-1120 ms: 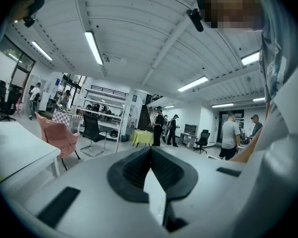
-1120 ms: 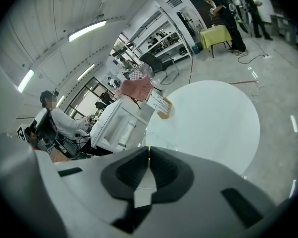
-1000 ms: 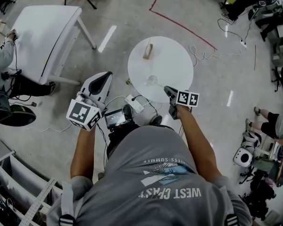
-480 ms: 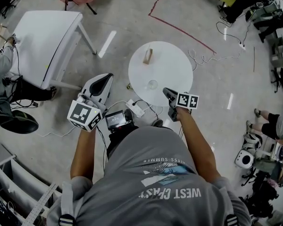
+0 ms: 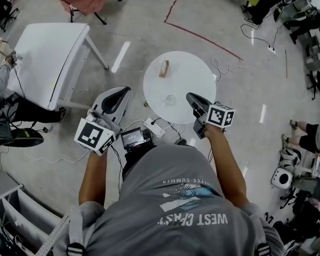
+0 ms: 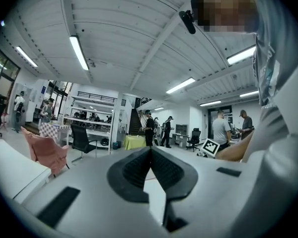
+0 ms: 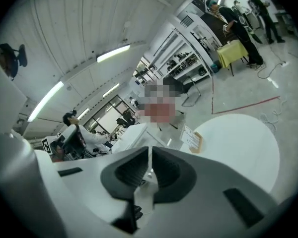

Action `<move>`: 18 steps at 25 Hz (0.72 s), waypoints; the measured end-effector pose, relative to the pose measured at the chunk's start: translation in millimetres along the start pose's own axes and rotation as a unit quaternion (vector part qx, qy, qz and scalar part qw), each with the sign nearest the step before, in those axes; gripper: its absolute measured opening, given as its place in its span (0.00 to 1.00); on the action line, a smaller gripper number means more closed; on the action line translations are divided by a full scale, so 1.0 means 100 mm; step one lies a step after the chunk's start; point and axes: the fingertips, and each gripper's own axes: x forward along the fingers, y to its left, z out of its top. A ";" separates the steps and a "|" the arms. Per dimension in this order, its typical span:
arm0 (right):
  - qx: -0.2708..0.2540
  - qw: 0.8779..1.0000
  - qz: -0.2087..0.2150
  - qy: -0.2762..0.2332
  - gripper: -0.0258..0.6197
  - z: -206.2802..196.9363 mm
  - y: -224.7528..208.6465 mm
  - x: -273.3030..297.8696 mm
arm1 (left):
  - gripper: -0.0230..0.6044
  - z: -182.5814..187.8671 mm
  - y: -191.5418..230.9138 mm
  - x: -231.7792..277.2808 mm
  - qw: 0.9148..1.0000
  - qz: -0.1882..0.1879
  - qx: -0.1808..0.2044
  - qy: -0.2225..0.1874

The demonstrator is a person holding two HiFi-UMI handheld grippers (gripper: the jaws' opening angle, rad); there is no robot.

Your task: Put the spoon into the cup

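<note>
The round white table [image 5: 194,71] stood in front of the person, and a small clear glass cup [image 5: 170,99] sat on it near the edge closest to them. I could not make out the spoon; it was too small to see at the cup. A little wooden card stand [image 5: 164,68] stood farther back on the tabletop, well apart from the cup. The left gripper [image 5: 122,92] was off the table's left side with its jaws pressed together on nothing. The right gripper [image 5: 191,97] pointed in over the near rim, just right of the cup, and its jaws were also closed and empty.
</note>
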 end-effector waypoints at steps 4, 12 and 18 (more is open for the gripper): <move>-0.060 0.997 0.030 -0.040 0.05 0.40 0.46 -0.18 | 0.04 0.18 -0.12 0.05 1.000 -0.023 0.018 -0.009; -0.266 0.957 0.064 -0.097 0.05 1.02 1.59 -0.74 | 0.04 0.59 -0.42 0.08 0.997 -0.064 0.041 -0.031; -0.332 0.929 0.076 -0.145 0.04 1.23 2.14 -1.12 | 0.04 0.77 -0.61 0.02 0.995 -0.080 0.039 -0.039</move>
